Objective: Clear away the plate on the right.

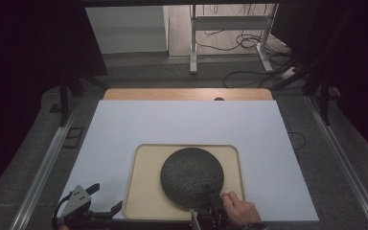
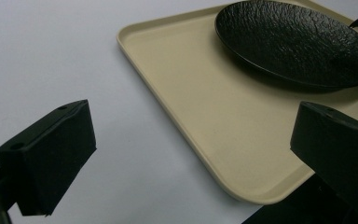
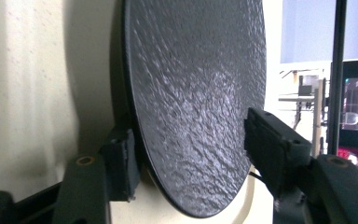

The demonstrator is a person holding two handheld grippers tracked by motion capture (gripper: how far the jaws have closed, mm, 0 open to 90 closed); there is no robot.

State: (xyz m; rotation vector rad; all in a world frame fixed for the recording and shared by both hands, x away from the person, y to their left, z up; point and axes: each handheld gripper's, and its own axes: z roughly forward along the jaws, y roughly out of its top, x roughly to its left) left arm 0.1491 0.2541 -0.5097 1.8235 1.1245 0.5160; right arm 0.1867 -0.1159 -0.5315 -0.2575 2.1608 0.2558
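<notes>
On the beige tray (image 1: 143, 191) lies the one plate (image 1: 191, 176) I am working with, a round, dark, rough-textured dish that sits toward the tray's right half and close to its near edge. Being round, it has no long axis to speak of; from above it looks to lie nearly flat with its face upward, and in my left gripper view its near side stands a little above the tray floor, with a shadow beneath. My right gripper (image 1: 211, 195) reaches in over the tray's near edge, my right hand (image 1: 239, 211) just behind it, and its jaws straddle the plate's near rim, one under and one over (in my right gripper view the plate stands like a wall because the camera is rolled with my wrist). The upper jaw stands clear of the plate's face, so the jaws are parted around the rim rather than pinching it; whether the lower one touches the underside I cannot tell. My left gripper (image 1: 106, 199) rests off the tray's near left corner, its jaws spread wide with nothing between them, the tray's rounded corner showing in the gap. By count: one tray, one plate, two grippers. The tray itself lies on a white sheet (image 1: 124, 129), nearer the sheet's near edge than its far one, and a strip of wooden table (image 1: 172, 94) shows beyond the sheet's far edge.
</notes>
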